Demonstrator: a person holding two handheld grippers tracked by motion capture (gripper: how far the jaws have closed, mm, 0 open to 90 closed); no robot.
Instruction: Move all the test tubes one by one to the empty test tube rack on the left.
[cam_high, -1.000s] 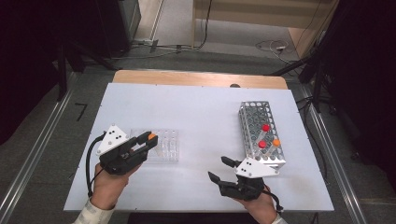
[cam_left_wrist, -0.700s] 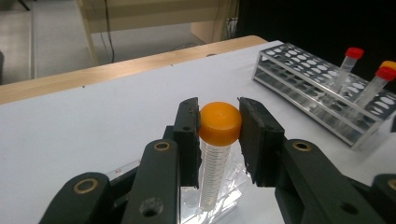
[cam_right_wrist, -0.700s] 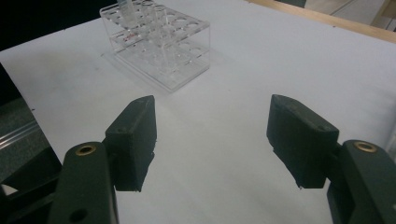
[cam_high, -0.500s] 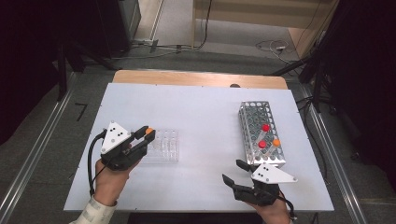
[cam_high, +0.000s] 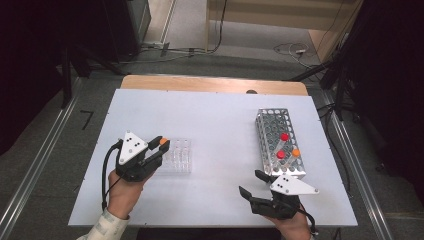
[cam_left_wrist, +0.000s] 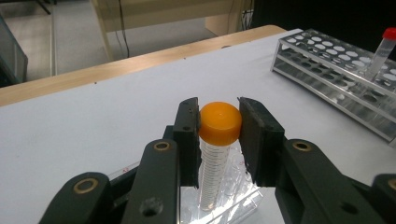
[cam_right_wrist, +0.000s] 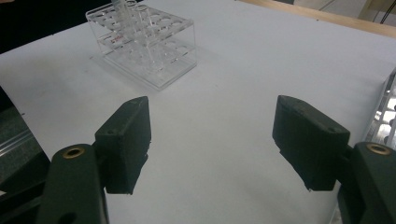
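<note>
Your left tool (cam_left_wrist: 219, 140) is holding the tube w/ the orange cap (cam_left_wrist: 220, 122). The black pads pinch the cap from both sides. The tube stands straight up, long way up & down, w/ its bottom end down in the clear rack (cam_high: 178, 156). So the tube is right at the clear rack, at the rack's side nearest your left hand (cam_high: 121, 192).

Your right tool (cam_right_wrist: 212, 140) is wide & holds nothing. Its jaws have just been opening, w/ only bare white surface (cam_high: 215, 125) between them. It sits well apart from the clear rack, out to the rack's right, just in front of the metal rack (cam_high: 279, 142).

The metal rack has two red-cap tubes (cam_high: 284, 136) & one more orange-cap tube (cam_high: 296, 152) in it.

What counts next, I think: the tube must go straight down or straight up along its long line, no tilt, or it will catch on the rack hole. Left hand is the near one, so it does the job. Right hand is too far from the clear rack to help now.
</note>
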